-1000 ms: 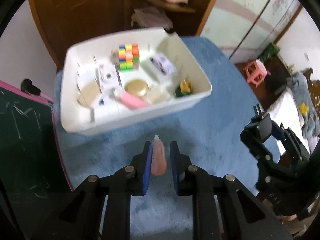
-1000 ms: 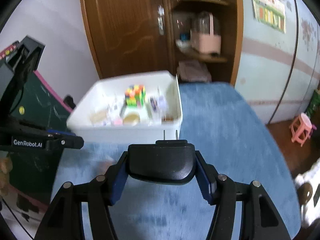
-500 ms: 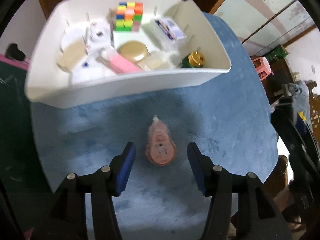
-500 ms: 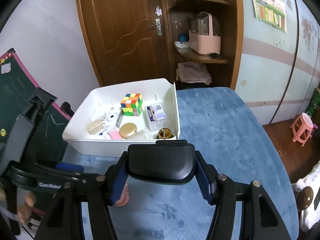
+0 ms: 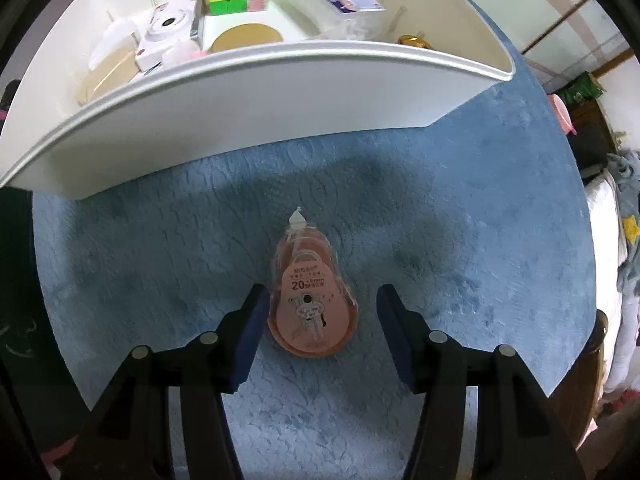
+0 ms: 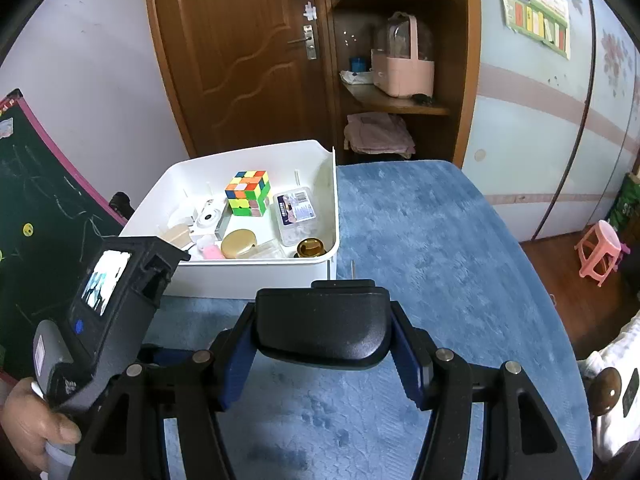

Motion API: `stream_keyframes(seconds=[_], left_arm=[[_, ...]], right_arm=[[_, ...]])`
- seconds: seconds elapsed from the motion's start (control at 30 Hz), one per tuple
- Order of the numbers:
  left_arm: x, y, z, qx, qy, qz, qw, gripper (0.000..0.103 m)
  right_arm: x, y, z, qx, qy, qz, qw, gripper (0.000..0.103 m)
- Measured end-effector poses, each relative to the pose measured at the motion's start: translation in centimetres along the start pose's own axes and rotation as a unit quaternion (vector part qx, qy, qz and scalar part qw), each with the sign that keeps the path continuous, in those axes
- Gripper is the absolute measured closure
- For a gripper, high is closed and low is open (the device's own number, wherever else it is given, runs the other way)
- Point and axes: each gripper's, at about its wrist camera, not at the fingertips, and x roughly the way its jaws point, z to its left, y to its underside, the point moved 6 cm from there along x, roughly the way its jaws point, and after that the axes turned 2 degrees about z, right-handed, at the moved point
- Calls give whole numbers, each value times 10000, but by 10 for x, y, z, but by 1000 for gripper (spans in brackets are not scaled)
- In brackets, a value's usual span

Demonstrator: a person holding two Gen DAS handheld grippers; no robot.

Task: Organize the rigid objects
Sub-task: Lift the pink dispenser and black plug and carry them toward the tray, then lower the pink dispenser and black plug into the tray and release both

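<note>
While the right gripper [image 6: 322, 354] clamps what looks like a black charger [image 6: 322, 330], the left gripper [image 5: 318, 320] gapes over blue carpet [image 5: 460, 240].

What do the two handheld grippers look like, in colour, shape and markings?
The left gripper has black angular linkage arms with silver round rivets and flat blue finger pads. The right gripper is built the same: black arms, silver rivets, blue pads. From the right wrist view, the left unit's dark body carries a small lit screen and a grey handle held by a bare hand.

We see a blue plush worktop [image 5: 460, 240] carrying a white bin [image 5: 248, 120] and, near it, a pink correction tape [image 5: 310, 300] lying flat.
</note>
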Motion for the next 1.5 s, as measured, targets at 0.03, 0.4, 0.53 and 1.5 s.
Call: stream_keyframes(seconds=[0.03, 0.4, 0.53, 1.5], left_arm=[[0, 0, 1, -12, -5, 1, 10000, 43], [13, 17, 21, -431, 165, 32, 9989, 44], [10, 18, 27, -491, 225, -61, 9985, 49], [-225, -84, 64, -973, 153, -2453, 9644, 49]], right_arm=[[1, 0, 0, 1, 2, 11, 10000, 41], [2, 2, 3, -46, -44, 33, 10000, 41], [3, 4, 6, -55, -67, 60, 9999, 41], [-17, -131, 35, -189, -503, -599, 9968, 41]])
